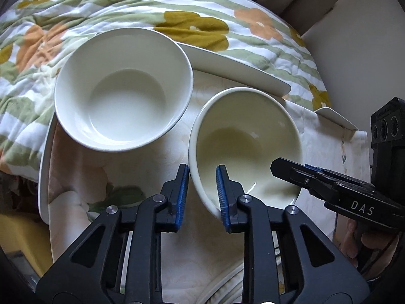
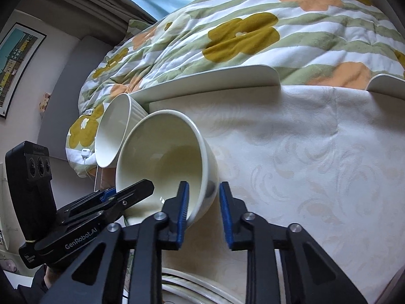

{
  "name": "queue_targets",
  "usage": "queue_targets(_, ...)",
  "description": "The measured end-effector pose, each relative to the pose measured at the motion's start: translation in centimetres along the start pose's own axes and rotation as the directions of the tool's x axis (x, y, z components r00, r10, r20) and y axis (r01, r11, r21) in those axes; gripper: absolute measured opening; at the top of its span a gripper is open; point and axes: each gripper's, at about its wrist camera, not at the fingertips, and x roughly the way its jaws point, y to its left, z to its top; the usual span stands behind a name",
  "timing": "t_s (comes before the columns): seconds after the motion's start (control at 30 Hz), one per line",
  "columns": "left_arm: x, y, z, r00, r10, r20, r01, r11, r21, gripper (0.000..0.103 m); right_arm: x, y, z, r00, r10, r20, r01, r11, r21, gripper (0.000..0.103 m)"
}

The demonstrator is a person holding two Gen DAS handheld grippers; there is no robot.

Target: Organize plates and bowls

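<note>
now both tongs, left tongs and right tongs, pinch opposite sides of the cream bowl's rim; white bowl waits beyond them, not stacked yet, plates untouched

Both wrist views close, angled down; share cream bowl.

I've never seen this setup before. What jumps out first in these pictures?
Two black grippers with blue-padded fingers pinch opposite sides of a cream bowl, tipped on a pale cloth. Beside it sits a white bowl, and behind both spreads a flowered quilt.
</note>
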Motion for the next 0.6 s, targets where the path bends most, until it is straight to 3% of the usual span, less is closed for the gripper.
queue_targets(0.37, -0.7, -0.8, 0.0, 0.999, 0.046, 0.026, -0.047, 0.998, 0.037, 0.019, -0.4, 0.8, -0.2, 1.0, -0.021, 0.014, 0.022, 0.999, -0.042, 0.019)
queue_targets(0.6, -3.4, -3.1, -0.6, 0.995, 0.061, 0.079, -0.067, 0.996, 0.067, 0.019, -3.2, 0.8, -0.6, 0.998, 0.006, 0.066, -0.002, 0.998, -0.058, 0.019)
